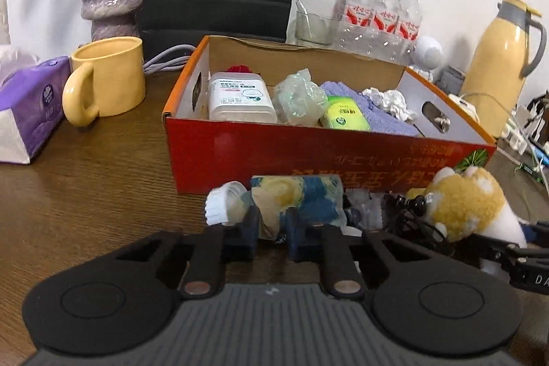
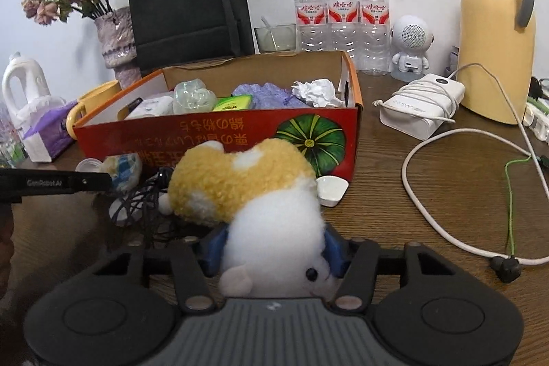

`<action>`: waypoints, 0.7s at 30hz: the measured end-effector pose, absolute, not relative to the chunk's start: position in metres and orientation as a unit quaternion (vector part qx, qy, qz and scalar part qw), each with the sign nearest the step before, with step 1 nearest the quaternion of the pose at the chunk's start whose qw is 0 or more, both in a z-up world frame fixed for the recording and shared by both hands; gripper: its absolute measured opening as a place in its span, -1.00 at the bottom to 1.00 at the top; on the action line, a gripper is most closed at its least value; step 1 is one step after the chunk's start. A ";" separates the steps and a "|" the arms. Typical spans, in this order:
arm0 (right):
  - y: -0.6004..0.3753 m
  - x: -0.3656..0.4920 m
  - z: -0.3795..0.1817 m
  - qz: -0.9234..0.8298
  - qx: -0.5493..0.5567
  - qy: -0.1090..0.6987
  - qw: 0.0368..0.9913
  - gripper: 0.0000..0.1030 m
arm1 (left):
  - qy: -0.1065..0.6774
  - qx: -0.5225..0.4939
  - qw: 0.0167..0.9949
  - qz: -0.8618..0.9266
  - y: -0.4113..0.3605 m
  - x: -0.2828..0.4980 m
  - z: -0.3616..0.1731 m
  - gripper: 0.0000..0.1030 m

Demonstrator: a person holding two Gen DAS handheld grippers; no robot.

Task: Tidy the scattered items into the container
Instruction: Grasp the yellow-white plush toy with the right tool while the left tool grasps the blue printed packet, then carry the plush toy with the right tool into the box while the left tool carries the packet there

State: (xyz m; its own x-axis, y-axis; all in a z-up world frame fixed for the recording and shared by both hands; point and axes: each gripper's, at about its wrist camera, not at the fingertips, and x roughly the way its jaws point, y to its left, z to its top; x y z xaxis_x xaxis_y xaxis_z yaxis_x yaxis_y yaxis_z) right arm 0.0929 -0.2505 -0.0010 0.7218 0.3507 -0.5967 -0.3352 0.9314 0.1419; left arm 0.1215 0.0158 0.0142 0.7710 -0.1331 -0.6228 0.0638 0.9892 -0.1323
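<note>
Left tool (image 1: 271,230) is clamped tight on a flattened tube (image 1: 295,204), its wrap printed in swirls of blue, yellow and white, with a ribbed white cap (image 1: 219,206) poking out to the left. The tube lies sideways on the brown wooden bench (image 1: 103,194), just in front of the near wall of the red cardboard box (image 1: 308,156).

Over on the right, the right tool (image 2: 274,249) has its blue pads squeezing the white belly of a plush toy (image 2: 247,191), fluffy yellow on top with white patches, one black eye facing the camera. The toy sits on the bench right before the box's near wall, beside a tangle of black cord (image 2: 147,204) and a small white dish (image 2: 331,191).

Both tools slant downward toward the bench, side by side, the left one's black arm showing at the left edge of the right wrist view.

Inside the box: a white bottle (image 1: 240,98), crumpled clear plastic (image 1: 300,96), a green packet (image 1: 345,114), purple cloth (image 1: 387,122) and balled white paper (image 1: 389,102).
</note>
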 end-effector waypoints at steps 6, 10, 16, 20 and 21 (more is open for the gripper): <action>-0.251 0.086 0.006 0.183 0.016 0.305 0.935 -0.07 | 0.306 -0.062 0.949 -0.050 0.016 0.105 0.026 -0.95; -0.257 0.074 0.020 0.173 0.028 0.273 0.946 -0.07 | 0.282 -0.045 0.957 -0.049 0.010 0.086 0.037 -0.95; -0.269 0.038 0.042 0.168 0.045 0.226 0.958 -0.07 | 0.249 -0.066 0.965 -0.044 0.013 0.042 0.058 -0.95; -0.273 0.007 0.051 0.164 0.044 0.200 0.965 -0.07 | 0.199 -0.055 0.978 -0.022 0.010 0.002 0.067 -0.95; -0.273 -0.001 0.052 0.164 0.040 0.196 0.966 -0.07 | 0.185 -0.048 0.981 -0.015 0.008 -0.008 0.067 -0.95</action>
State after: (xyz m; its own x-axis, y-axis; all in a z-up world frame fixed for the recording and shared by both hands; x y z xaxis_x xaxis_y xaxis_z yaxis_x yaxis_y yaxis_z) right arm -0.0007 -0.2733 0.0516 0.8695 0.3326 -0.3652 -0.3012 0.9430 0.1417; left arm -0.0075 0.0084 0.0672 0.9309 -0.0464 -0.3624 0.0112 0.9950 -0.0988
